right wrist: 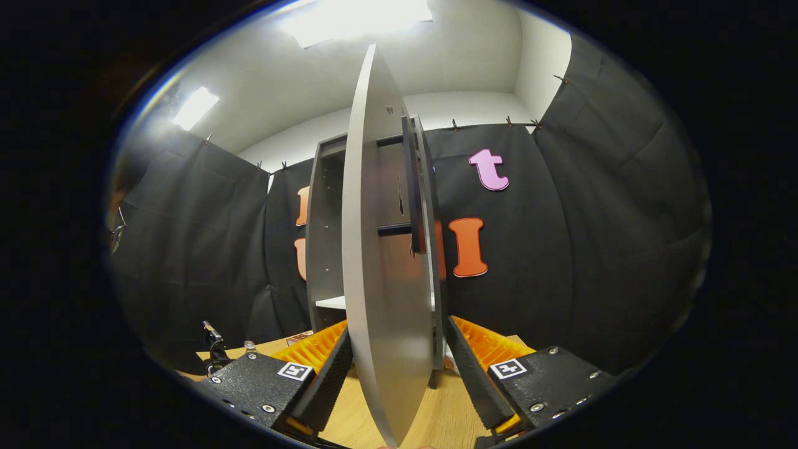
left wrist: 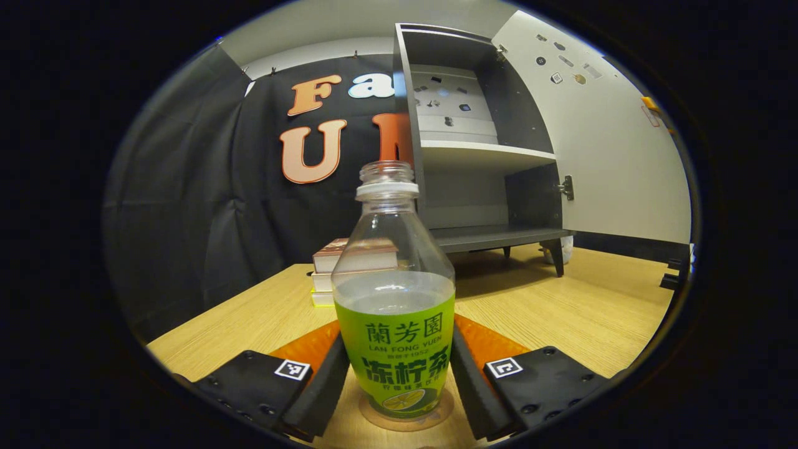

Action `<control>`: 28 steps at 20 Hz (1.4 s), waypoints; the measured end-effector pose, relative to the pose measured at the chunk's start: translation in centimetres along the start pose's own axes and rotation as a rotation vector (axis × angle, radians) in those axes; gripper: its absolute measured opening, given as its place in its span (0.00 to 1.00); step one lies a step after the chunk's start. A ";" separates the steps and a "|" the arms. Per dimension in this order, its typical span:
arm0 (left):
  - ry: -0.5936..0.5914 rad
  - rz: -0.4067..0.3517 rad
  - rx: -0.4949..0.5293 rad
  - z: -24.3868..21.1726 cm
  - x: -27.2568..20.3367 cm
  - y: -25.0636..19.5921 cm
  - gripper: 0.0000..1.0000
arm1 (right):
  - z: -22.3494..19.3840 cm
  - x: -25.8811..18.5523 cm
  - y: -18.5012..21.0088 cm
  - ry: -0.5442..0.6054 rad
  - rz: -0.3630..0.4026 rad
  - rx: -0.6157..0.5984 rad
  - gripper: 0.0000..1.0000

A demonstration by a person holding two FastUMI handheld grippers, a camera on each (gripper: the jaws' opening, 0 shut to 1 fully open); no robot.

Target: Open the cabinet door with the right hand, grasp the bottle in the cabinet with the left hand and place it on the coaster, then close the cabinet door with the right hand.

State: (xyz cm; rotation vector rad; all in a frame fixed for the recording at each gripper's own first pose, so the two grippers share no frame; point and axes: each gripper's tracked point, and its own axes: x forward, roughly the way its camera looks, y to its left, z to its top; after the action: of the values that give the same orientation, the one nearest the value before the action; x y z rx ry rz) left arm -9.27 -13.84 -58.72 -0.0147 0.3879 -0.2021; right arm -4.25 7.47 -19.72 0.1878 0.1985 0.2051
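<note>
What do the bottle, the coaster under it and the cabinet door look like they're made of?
The bottle looks like clear thin plastic: you see through it above the glossy green label. The coaster is a pale tan disc, maybe cork or wood; too little shows to say. The cabinet door, between the right claw fingers, looks like matte grey laminated board, thin and flat-edged.

The uncapped bottle (left wrist: pixel 394 312), half full, is standing upright on the coaster (left wrist: pixel 405 418) between the left jaws; the open cabinet door (right wrist: pixel 383 280) is sitting edge-on between the right jaws.
</note>
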 end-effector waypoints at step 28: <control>-0.084 0.050 0.048 12.1 -5.0 2.1 0.93 | 2.6 0.2 0.2 -0.082 0.029 0.025 0.88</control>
State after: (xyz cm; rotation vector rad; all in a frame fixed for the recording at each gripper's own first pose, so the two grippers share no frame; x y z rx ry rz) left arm -8.79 -11.14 -45.73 0.0339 0.2996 -0.1611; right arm -3.59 7.32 -17.20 0.2233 0.1173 0.2238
